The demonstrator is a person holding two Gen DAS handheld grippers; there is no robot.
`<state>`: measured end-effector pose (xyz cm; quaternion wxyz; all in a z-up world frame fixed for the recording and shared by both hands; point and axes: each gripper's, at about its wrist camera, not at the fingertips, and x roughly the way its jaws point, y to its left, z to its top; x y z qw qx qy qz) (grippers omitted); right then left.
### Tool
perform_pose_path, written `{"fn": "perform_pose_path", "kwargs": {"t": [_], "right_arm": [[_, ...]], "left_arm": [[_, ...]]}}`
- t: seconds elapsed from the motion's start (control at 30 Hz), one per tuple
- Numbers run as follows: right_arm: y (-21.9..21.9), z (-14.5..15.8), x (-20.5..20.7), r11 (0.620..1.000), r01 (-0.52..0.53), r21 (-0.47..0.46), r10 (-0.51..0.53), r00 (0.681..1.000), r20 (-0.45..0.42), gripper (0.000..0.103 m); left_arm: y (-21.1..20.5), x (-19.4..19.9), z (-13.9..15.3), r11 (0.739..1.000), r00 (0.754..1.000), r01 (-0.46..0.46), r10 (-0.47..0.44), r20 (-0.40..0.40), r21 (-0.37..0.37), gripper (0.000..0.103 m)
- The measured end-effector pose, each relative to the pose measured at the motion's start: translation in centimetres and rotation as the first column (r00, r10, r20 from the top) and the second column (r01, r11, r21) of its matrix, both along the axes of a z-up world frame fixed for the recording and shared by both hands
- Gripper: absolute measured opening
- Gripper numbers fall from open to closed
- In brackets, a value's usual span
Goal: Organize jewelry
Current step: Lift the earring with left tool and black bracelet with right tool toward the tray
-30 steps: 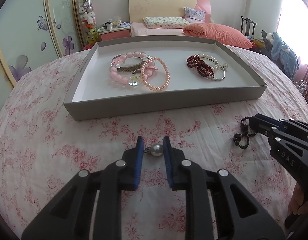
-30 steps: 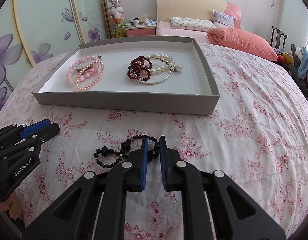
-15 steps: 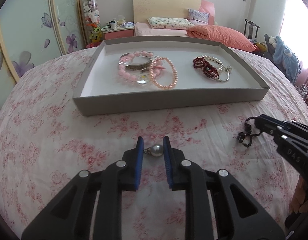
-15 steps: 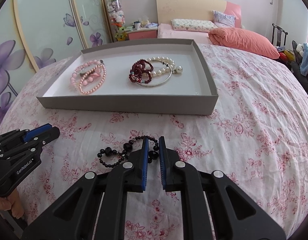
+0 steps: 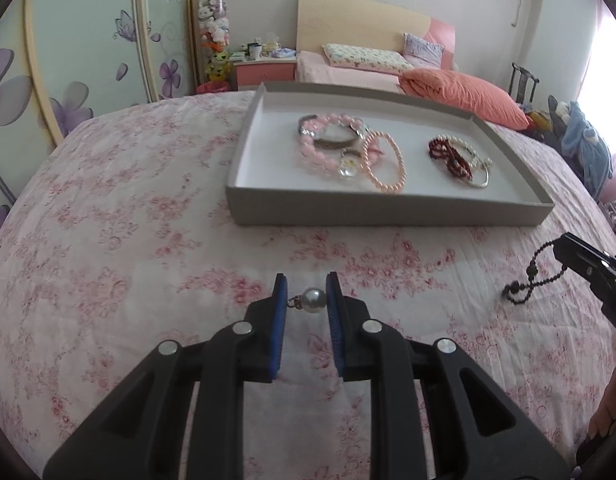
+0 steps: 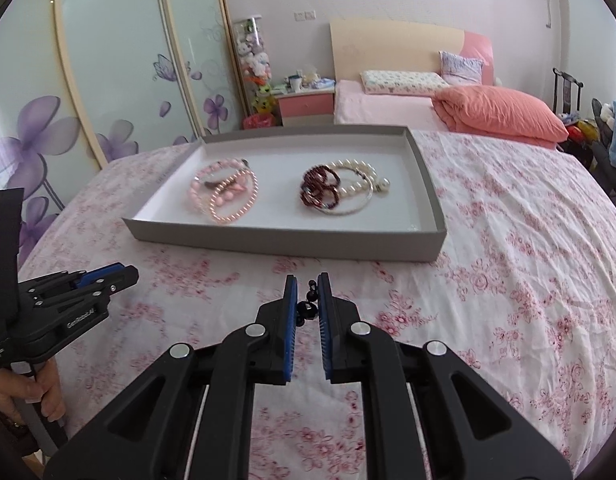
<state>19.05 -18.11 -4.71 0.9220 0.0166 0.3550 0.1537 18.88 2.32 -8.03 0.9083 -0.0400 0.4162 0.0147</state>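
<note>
since a second ago both pieces have come up off the bedspread (image 5: 119, 240) and the tray (image 5: 388, 210) has slid right in my left view. the pearl pendant (image 5: 312, 300) sits between the left gripper (image 5: 306, 294) pads, tongs narrow and clamped on it, held above the floral cover short of the tray's near wall. the black bead bracelet (image 5: 526, 280) hangs from the right gripper (image 6: 306, 298), tongs nearly closed on a bead, with its loop dangling free below, well right of the pearl.

i judge this as the carry step: both pieces lifted, neither yet in the tray. next i need to bring each gripper forward over the near wall, high enough that the dangling loop does not catch the rim, then open over bare tray floor.

inside, the pink bead bracelets (image 5: 340, 148) lie in a tangle on the left and the dark red beads (image 5: 448, 156) with a pearl bracelet (image 6: 358, 178) and silver bangle on the right. bare floor shows between the piles and at far left. beyond are a pink bed (image 6: 388, 108) and a nightstand (image 6: 303, 106), out of my path.
</note>
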Motion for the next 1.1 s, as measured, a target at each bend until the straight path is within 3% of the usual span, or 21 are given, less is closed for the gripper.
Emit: {"fn": "perform_pose_path", "kwargs": {"t": [0.57,1.1], "right_arm": [[0.8,2.9,-1.5,0.999,0.007,-0.042,-0.001,0.99,0.138,0.011],[1.0,5.0,-0.7,0.999,0.016,-0.042,-0.007,0.978,0.21,0.011]], "left_arm": [[-0.5,-1.5,3.7,0.999,0.988,-0.019,0.013,0.157,0.041,0.02],[-2.1,-0.8,5.8,0.996,0.975,0.003,-0.022,0.219,0.086,0.02]]}}
